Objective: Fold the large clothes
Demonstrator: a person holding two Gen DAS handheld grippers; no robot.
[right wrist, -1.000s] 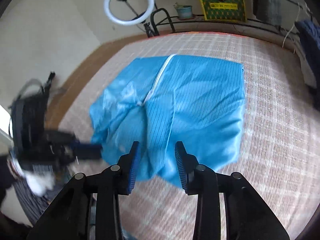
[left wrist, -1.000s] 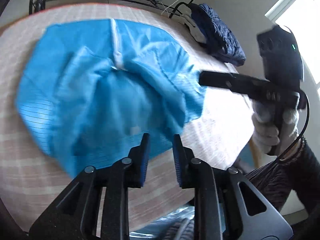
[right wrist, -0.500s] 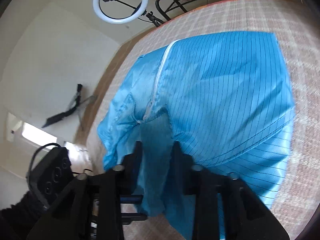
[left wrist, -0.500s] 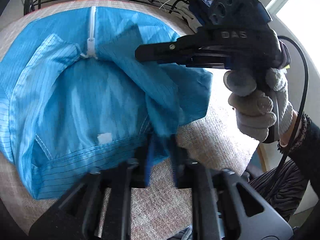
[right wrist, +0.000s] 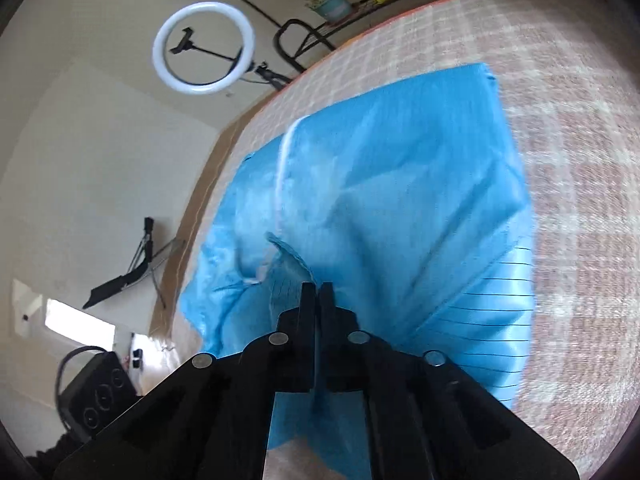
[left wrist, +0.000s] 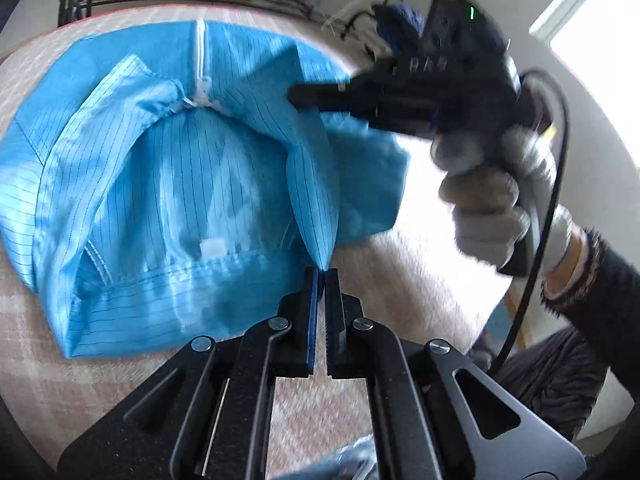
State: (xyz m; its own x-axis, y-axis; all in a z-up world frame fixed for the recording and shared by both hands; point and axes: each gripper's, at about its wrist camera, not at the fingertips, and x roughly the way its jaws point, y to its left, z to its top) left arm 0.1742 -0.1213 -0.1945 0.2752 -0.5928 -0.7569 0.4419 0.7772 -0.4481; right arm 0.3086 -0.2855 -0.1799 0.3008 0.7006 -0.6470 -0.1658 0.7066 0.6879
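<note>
Blue garment [left wrist: 168,184], checked mat [right wrist: 580,160], ring light [right wrist: 204,48]

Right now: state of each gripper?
Left gripper: closed on the blue garment.
Right gripper: closed on the same garment.

Bare checked bed cover [right wrist: 580,184] lies open right of and beyond the blue garment [right wrist: 420,200], room to pass there. Near side crowded: right gripper [left wrist: 294,96] and gloved hand [left wrist: 496,208] hang over the garment's right edge, cable [left wrist: 556,184] trailing. Left gripper [left wrist: 322,276] sits at the near hem. Far edge blocked by rack [right wrist: 304,40], ring light [right wrist: 204,48] and dark clothes [left wrist: 400,20].
</note>
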